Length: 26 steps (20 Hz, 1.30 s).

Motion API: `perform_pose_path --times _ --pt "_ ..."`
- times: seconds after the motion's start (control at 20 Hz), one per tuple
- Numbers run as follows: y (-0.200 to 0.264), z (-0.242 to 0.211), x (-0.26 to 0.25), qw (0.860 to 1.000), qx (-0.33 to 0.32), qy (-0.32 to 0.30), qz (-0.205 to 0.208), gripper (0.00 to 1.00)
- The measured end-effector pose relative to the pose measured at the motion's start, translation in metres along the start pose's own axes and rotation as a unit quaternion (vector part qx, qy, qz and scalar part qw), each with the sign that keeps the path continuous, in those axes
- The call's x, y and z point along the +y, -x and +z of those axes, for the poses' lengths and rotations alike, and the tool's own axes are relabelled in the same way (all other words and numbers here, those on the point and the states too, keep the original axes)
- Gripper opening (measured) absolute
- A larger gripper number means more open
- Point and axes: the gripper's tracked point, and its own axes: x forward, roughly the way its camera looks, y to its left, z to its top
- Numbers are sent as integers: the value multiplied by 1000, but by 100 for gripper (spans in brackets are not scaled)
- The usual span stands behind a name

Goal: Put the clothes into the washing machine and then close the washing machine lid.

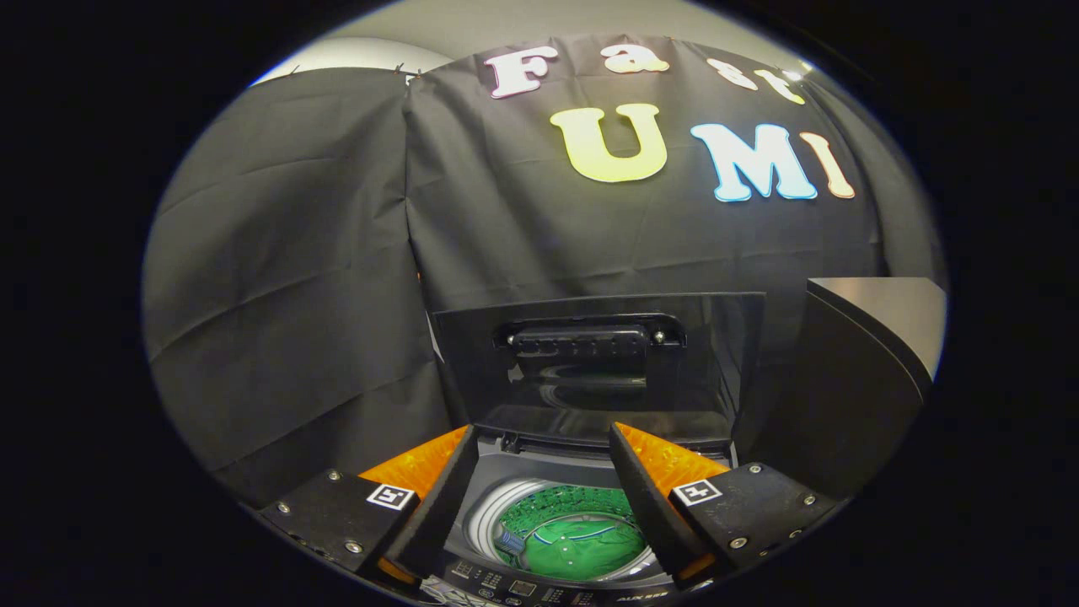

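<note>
A dark top-loading washing machine (pixel 548 472) stands just ahead of and below my gripper (pixel 539 447). Its lid (pixel 598 362) is raised upright at the back, with a handle (pixel 590 337) on the face turned toward me. Down in the round drum lies a green garment (pixel 573 535), seen between my two fingers. The fingers (pixel 447 489) stand wide apart above the drum opening with nothing between them. The control panel (pixel 523 588) runs along the machine's near edge.
Black cloth walls close the booth behind and to the left of the machine. A dark cabinet with a grey top (pixel 877 320) stands close to the machine's right side, beyond my right finger.
</note>
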Motion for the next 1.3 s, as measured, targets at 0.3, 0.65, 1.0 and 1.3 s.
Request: perform_pose_path --times 0.3,0.65,1.0,1.3 --pt "3 14 7 1000 -16 4 10 96" --pt "-4 39 12 999 -47 0 10 96" --pt "-34 78 9 996 -88 -10 -10 95" --pt "-80 120 -4 992 -115 6 -57 95"
